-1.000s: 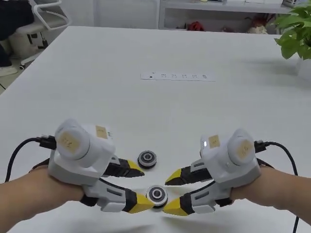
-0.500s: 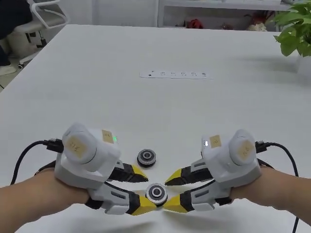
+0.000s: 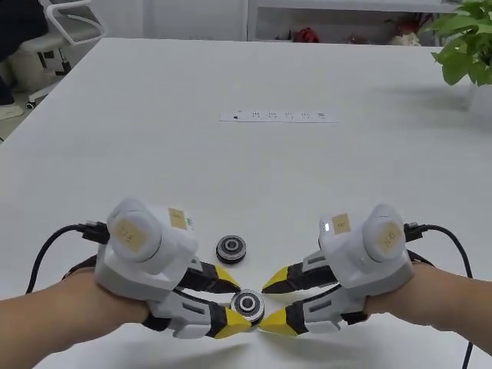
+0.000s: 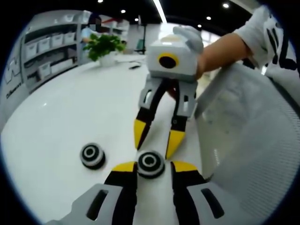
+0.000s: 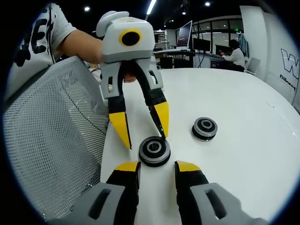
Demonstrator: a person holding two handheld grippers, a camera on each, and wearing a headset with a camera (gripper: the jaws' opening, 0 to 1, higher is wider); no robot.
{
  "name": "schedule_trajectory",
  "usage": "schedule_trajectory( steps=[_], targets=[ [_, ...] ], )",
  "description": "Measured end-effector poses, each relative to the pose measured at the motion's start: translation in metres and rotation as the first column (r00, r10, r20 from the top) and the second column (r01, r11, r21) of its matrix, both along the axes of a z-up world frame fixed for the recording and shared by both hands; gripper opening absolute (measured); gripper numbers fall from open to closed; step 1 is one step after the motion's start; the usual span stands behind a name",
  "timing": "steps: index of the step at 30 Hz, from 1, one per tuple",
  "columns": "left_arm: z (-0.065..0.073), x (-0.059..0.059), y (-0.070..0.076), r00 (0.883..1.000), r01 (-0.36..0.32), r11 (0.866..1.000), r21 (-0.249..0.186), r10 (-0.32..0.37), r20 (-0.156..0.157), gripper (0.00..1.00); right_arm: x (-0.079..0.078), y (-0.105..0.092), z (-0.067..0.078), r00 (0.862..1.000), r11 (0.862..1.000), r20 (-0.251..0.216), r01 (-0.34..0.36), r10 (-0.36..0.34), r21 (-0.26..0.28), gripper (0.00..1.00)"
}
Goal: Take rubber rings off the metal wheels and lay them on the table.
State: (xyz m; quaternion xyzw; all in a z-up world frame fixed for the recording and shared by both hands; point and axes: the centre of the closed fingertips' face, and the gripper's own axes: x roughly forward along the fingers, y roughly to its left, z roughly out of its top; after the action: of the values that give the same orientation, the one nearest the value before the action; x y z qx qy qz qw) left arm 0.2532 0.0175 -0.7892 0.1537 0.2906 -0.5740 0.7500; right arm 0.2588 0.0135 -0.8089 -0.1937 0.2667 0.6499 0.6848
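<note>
Item: near wheel (image 3: 247, 303), a bright metal hub with a dark bore, a black rubber ring around its rim, lying flat on the white table (image 3: 154, 115) well to the person's side of the power strip (image 3: 277, 117). We count a second wheel (image 3: 231, 248) of the same make, ring on, just beside the first and on the side toward the power strip. The left gripper (image 3: 234, 304) has its yellow-tipped jaws parted to either side of the near wheel, and the right gripper view shows a gap at one tip. The right gripper (image 3: 267, 305) faces it, jaws spread, tips just short of the wheel. Labels: tan stickers on both housings, print too small to read. On the wall in the right gripper view we read a large "W"; the line beneath is illegible. A potted plant (image 3: 461, 46) stands right of the power strip.
</note>
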Motion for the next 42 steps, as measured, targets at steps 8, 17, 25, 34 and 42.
schedule_trajectory(
  steps=[8, 17, 25, 34, 42],
  targets=[
    [-0.0011, 0.0028, -0.0005, 1.000, 0.000, 1.000, 0.009, 0.000, 0.012, 0.23, 0.0004, 0.0002, 0.0007, 1.000, 1.000, 0.000, 0.004, -0.004, 0.005, 0.26],
    [-0.0022, 0.0045, -0.0027, 1.000, 0.008, 1.000, 0.015, -0.009, 0.023, 0.18, 0.0011, -0.0003, 0.0009, 1.000, 1.000, 0.001, 0.009, -0.009, 0.006, 0.26],
    [-0.0039, 0.0051, -0.0033, 0.998, 0.020, 0.999, 0.032, -0.021, 0.056, 0.15, 0.0009, -0.0004, 0.0009, 1.000, 1.000, 0.003, 0.009, -0.009, 0.005, 0.26],
    [-0.0043, 0.0040, -0.0054, 0.998, 0.029, 0.999, 0.035, -0.031, 0.060, 0.15, -0.0003, -0.0001, 0.0004, 1.000, 1.000, 0.003, 0.003, -0.003, 0.002, 0.27],
    [-0.0041, 0.0036, -0.0056, 0.998, 0.028, 0.999, 0.027, -0.029, 0.054, 0.15, 0.0001, 0.0005, 0.0015, 1.000, 1.000, 0.003, 0.005, -0.005, 0.009, 0.26]
  ],
)
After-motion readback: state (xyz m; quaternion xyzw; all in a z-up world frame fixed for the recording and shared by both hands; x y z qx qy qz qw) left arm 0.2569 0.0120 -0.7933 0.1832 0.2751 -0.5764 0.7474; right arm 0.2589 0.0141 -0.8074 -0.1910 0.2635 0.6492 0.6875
